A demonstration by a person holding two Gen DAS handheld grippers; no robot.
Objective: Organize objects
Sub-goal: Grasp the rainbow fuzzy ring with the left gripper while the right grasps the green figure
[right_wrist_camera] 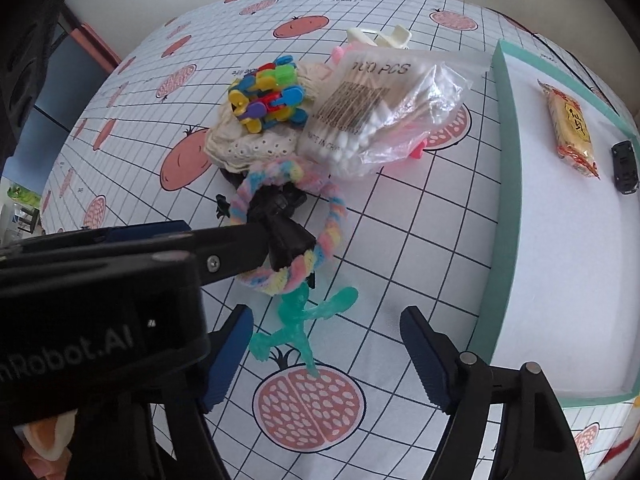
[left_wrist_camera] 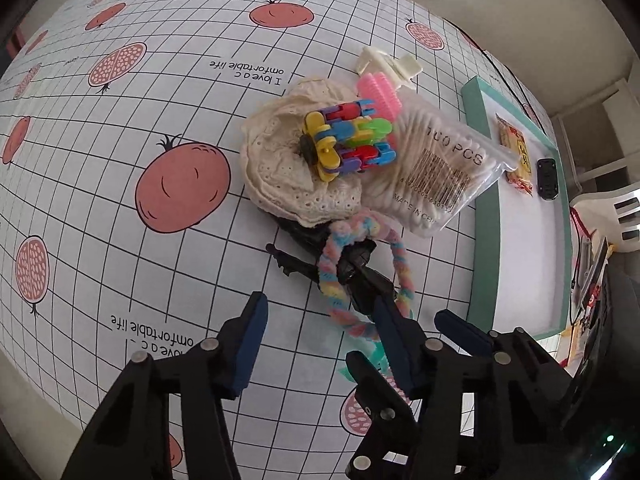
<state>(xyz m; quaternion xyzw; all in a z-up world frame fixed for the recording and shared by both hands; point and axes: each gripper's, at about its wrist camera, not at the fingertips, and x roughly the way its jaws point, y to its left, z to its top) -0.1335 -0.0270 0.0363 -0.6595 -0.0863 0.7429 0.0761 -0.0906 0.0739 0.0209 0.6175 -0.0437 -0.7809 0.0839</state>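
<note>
Both claws hang with fingers spread wide and nothing between them: the left claw (left_wrist_camera: 320, 320) by the pastel ring (left_wrist_camera: 362, 276) and black toy (left_wrist_camera: 360, 276), the right claw (right_wrist_camera: 328, 344) over the green stretchy figure (right_wrist_camera: 302, 324). These lie on the gridded surface (left_wrist_camera: 120, 160) in a heap with a cotton swab bag (left_wrist_camera: 432, 168), beside the teal tray (right_wrist_camera: 496, 220).

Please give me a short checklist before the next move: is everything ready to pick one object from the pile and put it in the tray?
1. Left gripper open: ok.
2. Right gripper open: ok.
3. Nothing held by either gripper: ok.
4. Tray has free space beside the snack packet and the small black object: ok.
5. Green stretchy figure lies apart from the pile, ahead of the right gripper: ok.
6. Pastel twisted ring is free of the black object under it: cannot tell.
</note>
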